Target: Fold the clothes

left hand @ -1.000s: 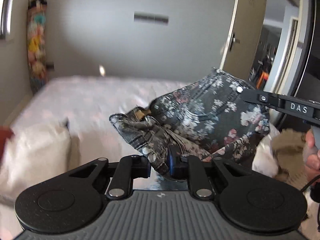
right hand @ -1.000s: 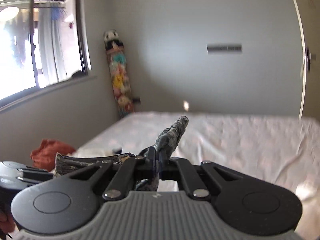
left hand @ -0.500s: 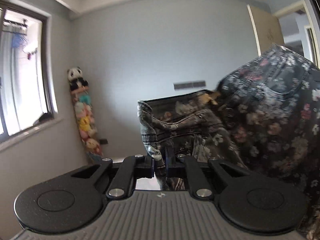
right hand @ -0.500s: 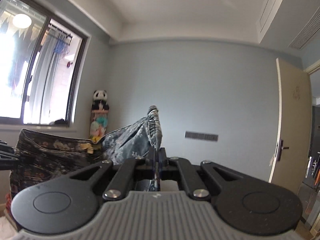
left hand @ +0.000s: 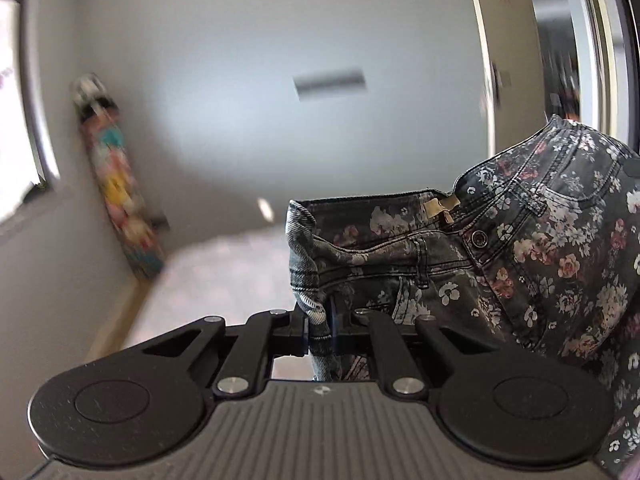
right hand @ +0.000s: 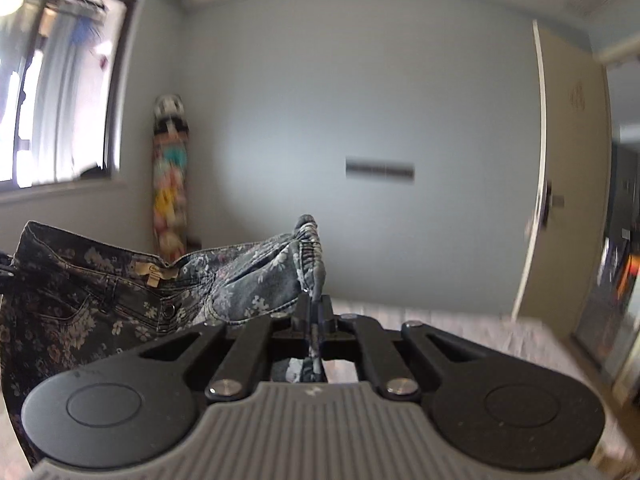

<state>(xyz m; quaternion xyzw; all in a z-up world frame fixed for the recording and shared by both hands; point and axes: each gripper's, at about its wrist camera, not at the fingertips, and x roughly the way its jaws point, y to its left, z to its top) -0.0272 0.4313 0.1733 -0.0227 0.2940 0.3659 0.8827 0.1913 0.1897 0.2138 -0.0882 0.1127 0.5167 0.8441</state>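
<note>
Left tool (left hand: 320,326): clamped on jeans (left hand: 540,248) waistband (flowered denim), lower centre.
Right tool (right hand: 316,322): clamped on the waistband too.

Jeans (left hand: 540,248) cut off right; wall hanging (left hand: 116,184) blurred.

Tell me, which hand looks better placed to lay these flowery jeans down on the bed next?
Neither clearly: left gripper and right gripper each pinch a waistband end of the floral jeans, held above the bed. Probably both lower together.

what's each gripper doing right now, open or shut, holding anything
left gripper: shut on the waistband edge of the floral jeans.
right gripper: shut on the other end of that waistband.
</note>
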